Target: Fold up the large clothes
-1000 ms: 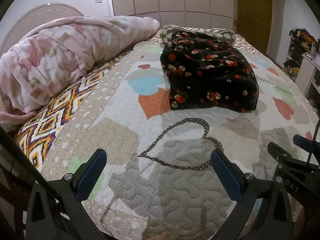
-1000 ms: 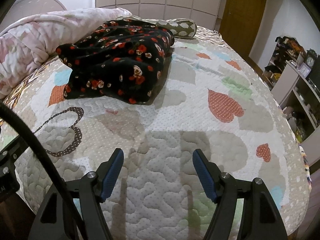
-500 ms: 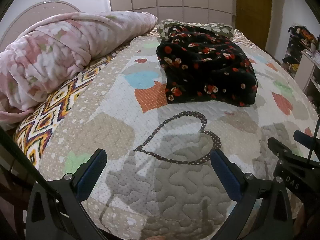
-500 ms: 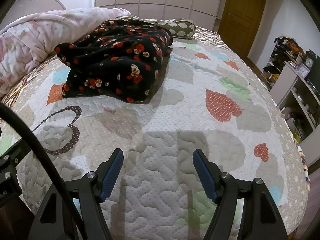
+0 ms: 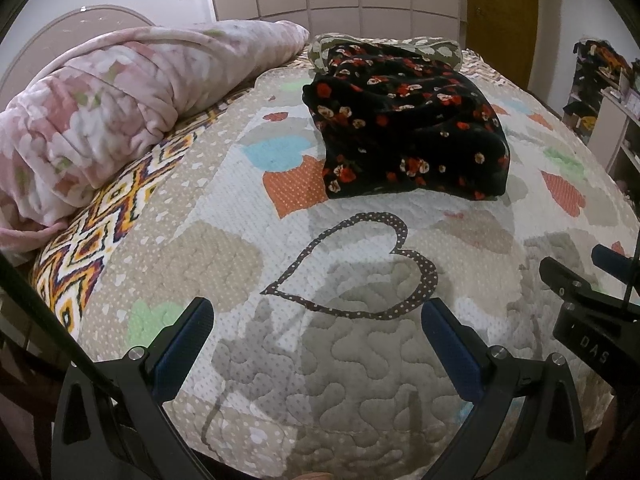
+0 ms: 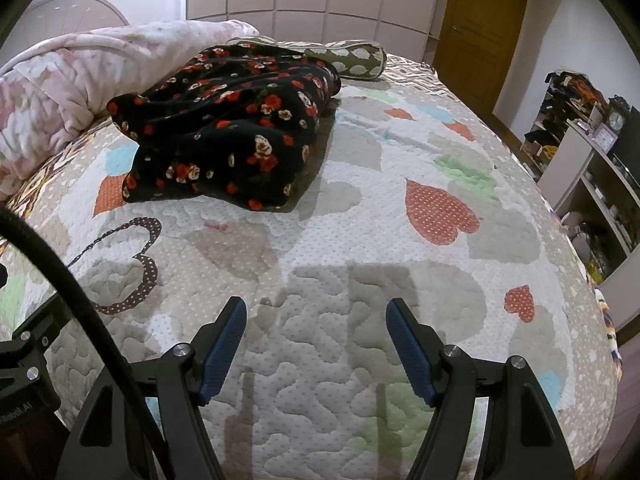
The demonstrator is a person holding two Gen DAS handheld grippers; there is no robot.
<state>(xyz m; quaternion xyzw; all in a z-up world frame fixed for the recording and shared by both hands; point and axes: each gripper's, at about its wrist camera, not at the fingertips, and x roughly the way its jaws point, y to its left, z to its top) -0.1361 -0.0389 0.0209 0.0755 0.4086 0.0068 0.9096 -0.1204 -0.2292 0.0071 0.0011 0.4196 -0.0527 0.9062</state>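
Note:
A black garment with red and white flowers [image 5: 412,136] lies folded in a thick bundle on the quilted bedspread [image 5: 348,380], toward the far middle of the bed; it also shows in the right wrist view [image 6: 228,132]. My left gripper [image 5: 316,312] is open and empty, above the near edge of the bed, well short of the garment. My right gripper [image 6: 316,312] is open and empty, also near the bed's front edge, to the right of the garment. The right gripper's body shows at the right edge of the left wrist view [image 5: 588,312].
A rolled pink floral blanket [image 5: 120,100] lies along the left side of the bed. An olive patterned pillow [image 6: 352,58] lies behind the garment. Shelves with clutter [image 6: 592,152] stand right of the bed. A wooden door [image 6: 480,28] and wardrobe are at the back.
Both grippers have drawn back a little from the bed and risen slightly; the garment appears a bit farther and higher in view. Both jaws stay open. The garment has not moved.

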